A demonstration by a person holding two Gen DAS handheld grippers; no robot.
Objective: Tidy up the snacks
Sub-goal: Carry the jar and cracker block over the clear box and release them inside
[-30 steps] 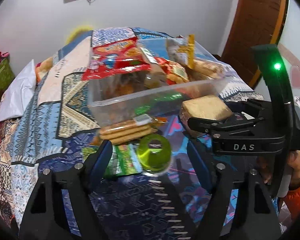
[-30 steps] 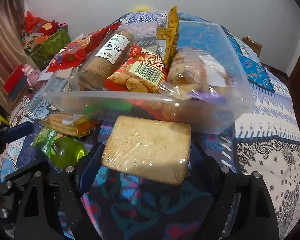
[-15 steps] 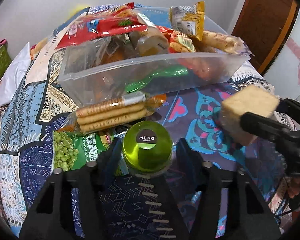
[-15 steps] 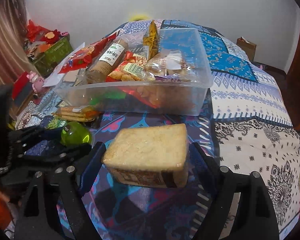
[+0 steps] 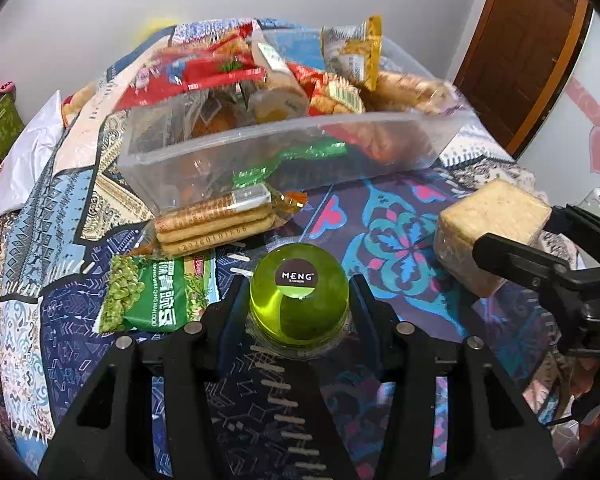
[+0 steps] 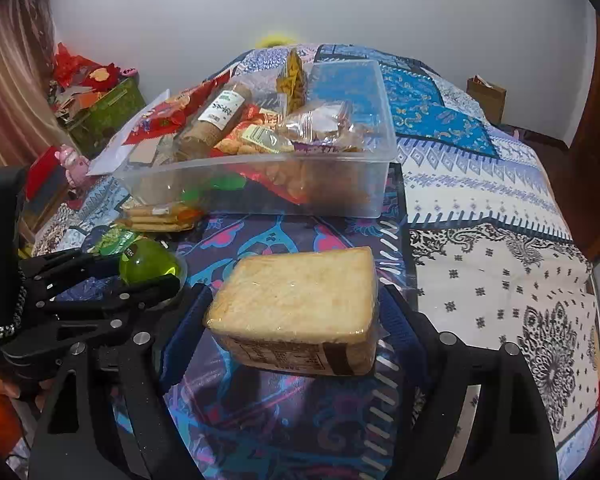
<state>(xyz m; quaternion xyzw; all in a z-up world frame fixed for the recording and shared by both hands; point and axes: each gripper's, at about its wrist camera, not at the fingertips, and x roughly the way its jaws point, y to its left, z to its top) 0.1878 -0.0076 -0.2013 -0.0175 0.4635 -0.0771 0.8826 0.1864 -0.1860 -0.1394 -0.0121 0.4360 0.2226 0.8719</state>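
Gripping a green jelly cup, the left claw has its two fingers pressed against the cup's sides, label facing up. Over on the other side, the right claw is clamped on a wrapped cracker block, held up off the bed with the printed wrapper end facing the camera.

Both snacks sit in front of the clear plastic bin, which is on the patterned bedspread and already stuffed with packets: a red bag, a yellow one standing upright, a brown roll with a white label. Just in front of the bin's near wall lies a pack of long biscuits, touching the bin from what I can tell, and right beside that, nearer the left claw, a green pea packet lying flat on the bed.
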